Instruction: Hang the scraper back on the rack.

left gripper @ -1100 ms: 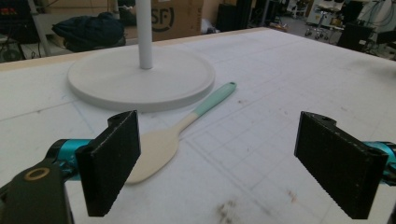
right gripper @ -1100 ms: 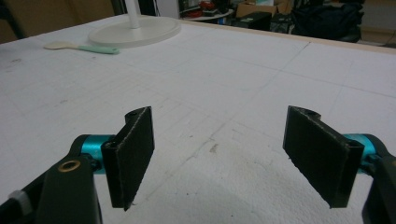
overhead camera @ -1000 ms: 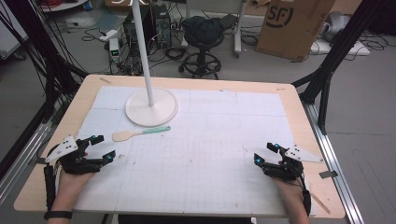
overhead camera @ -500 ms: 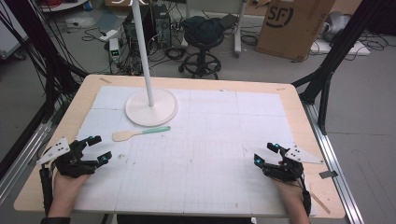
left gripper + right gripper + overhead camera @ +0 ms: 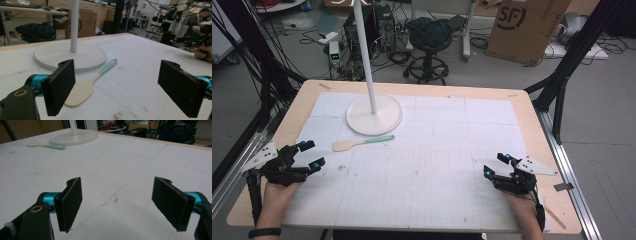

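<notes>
The left gripper (image 5: 310,155), jaws wide, has edged nearer the spatula (image 5: 362,142), lining up a grab; the right gripper (image 5: 495,165) waits wide near right.

Your left gripper (image 5: 310,155) sits at the near left of the table (image 5: 532,115), your right gripper (image 5: 496,165) at the near right, well apart from each other. The spatula (image 5: 362,142) lies ahead of your left gripper and a little to its right, blade end toward the left, handle toward the right. Just behind the spatula stands the lamp base (image 5: 374,114), its pole (image 5: 364,50) rising from the middle. Beyond the far edge, on the floor, sits a stool (image 5: 429,37), with a cardboard box (image 5: 529,25) to its right.
</notes>
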`<state>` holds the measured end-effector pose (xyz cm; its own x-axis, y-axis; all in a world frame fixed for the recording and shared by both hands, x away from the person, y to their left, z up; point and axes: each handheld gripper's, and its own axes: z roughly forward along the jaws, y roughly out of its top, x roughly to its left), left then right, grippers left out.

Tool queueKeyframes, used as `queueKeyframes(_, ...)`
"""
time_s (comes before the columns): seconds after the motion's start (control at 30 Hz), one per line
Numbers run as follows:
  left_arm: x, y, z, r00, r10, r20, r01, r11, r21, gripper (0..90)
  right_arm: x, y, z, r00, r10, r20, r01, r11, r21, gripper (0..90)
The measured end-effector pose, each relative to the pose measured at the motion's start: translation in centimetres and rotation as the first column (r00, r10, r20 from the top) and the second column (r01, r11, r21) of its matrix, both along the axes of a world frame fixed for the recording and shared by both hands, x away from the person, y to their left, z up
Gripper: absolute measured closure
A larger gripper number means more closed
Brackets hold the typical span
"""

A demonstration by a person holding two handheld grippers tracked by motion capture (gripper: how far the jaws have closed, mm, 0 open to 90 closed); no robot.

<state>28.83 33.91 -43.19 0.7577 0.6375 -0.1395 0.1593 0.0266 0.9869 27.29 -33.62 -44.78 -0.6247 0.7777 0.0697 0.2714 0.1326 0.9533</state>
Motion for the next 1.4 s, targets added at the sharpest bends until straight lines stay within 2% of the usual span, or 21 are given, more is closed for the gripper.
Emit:
queueKeyframes(0.23,2.3,-1.2,1.3,0.9999,0.007,-0.016,-0.006,0.9978,0.066,15.1,0.0,0.0,0.0,1.0000,-0.001,-0.001,0.001,1.000,0.000,23.5)
queueKeyframes(0.5,5.1,-4.3,2.3,0.9993,-0.037,-0.010,0.038,0.9870,0.156,15.6,0.0,0.0,0.0,1.0000,0.001,0.002,-0.001,1.000,-0.004,23.5)
queueKeyframes(0.6,6.2,-5.5,2.2,0.9981,-0.056,-0.025,0.060,0.9763,0.208,16.6,0.0,0.0,0.0,1.0000,0.004,0.002,-0.004,1.000,-0.004,23.5)
queueKeyframes(0.87,8.6,-7.5,1.1,0.9938,-0.077,-0.079,0.097,0.9550,0.280,21.3,0.0,0.0,0.0,1.0000,0.006,0.001,-0.006,1.000,-0.003,23.5)
queueKeyframes(0.97,9.3,-8.2,0.5,0.9883,-0.096,-0.119,0.128,0.9431,0.307,23.3,0.0,0.0,0.0,1.0000,0.007,0.002,-0.007,1.000,-0.003,23.5)
queueKeyframes(1.07,9.9,-8.8,-0.1,0.9807,-0.120,-0.154,0.168,0.9209,0.352,29.8,0.0,0.0,0.0,1.0000,0.007,0.001,-0.007,1.000,-0.003,23.5)
queueKeyframes(1.1,10.0,-9.0,-0.3,0.9777,-0.120,-0.172,0.175,0.9172,0.358,31.2,0.0,0.0,0.0,1.0000,0.007,0.001,-0.007,1.000,-0.002,23.5)
queueKeyframes(1.13,10.2,-9.1,-0.5,0.9757,-0.118,-0.184,0.181,0.9101,0.373,31.9,0.0,0.0,0.0,1.0000,0.007,0.001,-0.007,1.000,-0.003,23.5)
queueKeyframes(1.23,10.5,-9.4,-0.9,0.9733,-0.097,-0.208,0.180,0.8859,0.428,38.0,0.0,0.0,0.0,1.0000,0.008,0.001,-0.008,1.000,-0.003,23.5)
queueKeyframes(1.27,10.6,-9.4,-1.0,0.9732,-0.094,-0.210,0.180,0.8802,0.439,41.1,0.0,0.0,0.0,1.0000,0.009,0.002,-0.009,1.000,-0.003,23.5)
queueKeyframes(1.3,10.6,-9.5,-1.1,0.9728,-0.095,-0.211,0.181,0.8802,0.439,42.4,0.0,0.0,0.0,1.0000,0.008,-0.001,-0.008,1.000,-0.003,23.5)
queueKeyframes(1.4,10.7,-9.4,-1.3,0.9729,-0.093,-0.212,0.183,0.8696,0.459,48.4,0.0,0.0,0.0,1.0000,0.010,0.000,-0.010,1.000,-0.003,23.5)
